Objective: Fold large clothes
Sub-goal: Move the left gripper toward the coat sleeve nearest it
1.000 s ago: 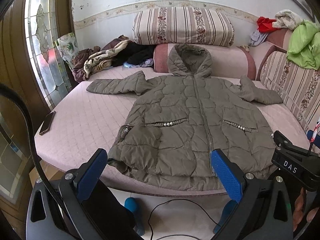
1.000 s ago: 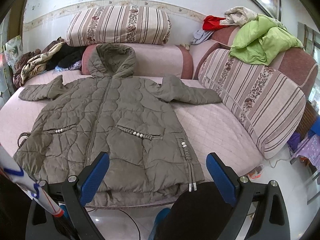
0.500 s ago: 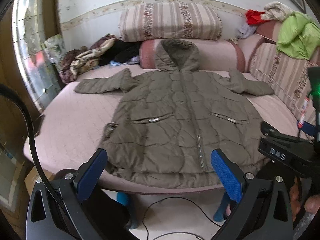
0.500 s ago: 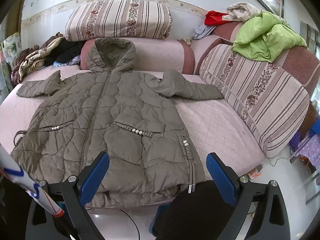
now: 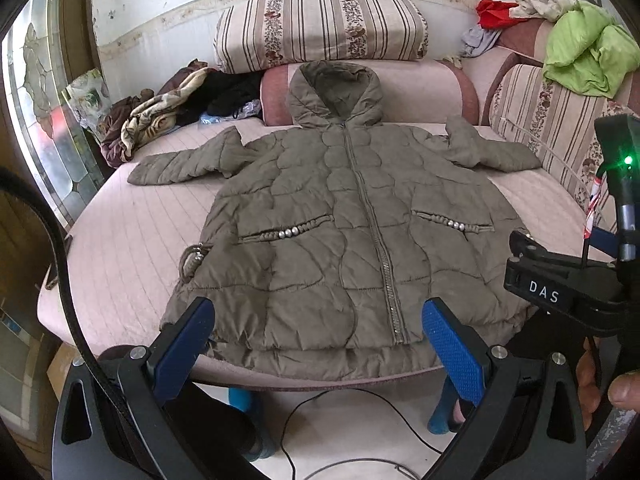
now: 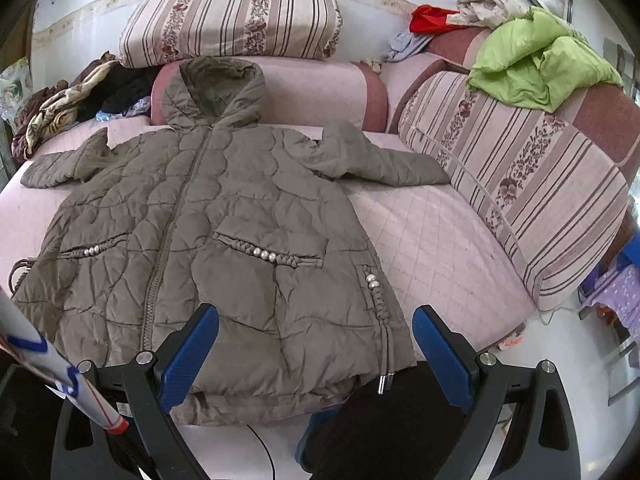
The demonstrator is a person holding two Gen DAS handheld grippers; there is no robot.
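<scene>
An olive-grey quilted hooded coat [image 5: 340, 224] lies flat, front up and zipped, on a pink quilted bed [image 5: 128, 232], sleeves spread out, hood toward the cushions; it also shows in the right wrist view [image 6: 224, 232]. My left gripper [image 5: 316, 344] is open and empty, held just off the bed's front edge above the coat's hem. My right gripper [image 6: 316, 352] is open and empty over the hem's right corner, near a hanging drawcord [image 6: 386, 376]. The right gripper's body [image 5: 568, 288] shows at the right of the left wrist view.
Striped cushions [image 5: 320, 28] line the back and right side [image 6: 512, 168]. A heap of clothes [image 5: 168, 112] lies back left; a green quilt [image 6: 540, 64] tops the right cushion. A cable [image 5: 328, 408] runs on the floor below. A phone [image 5: 56, 264] rests at the bed's left edge.
Both grippers have moved closer to the bed and the coat's hem; the left view has swung to centre on the coat. Both jaws stay open.
</scene>
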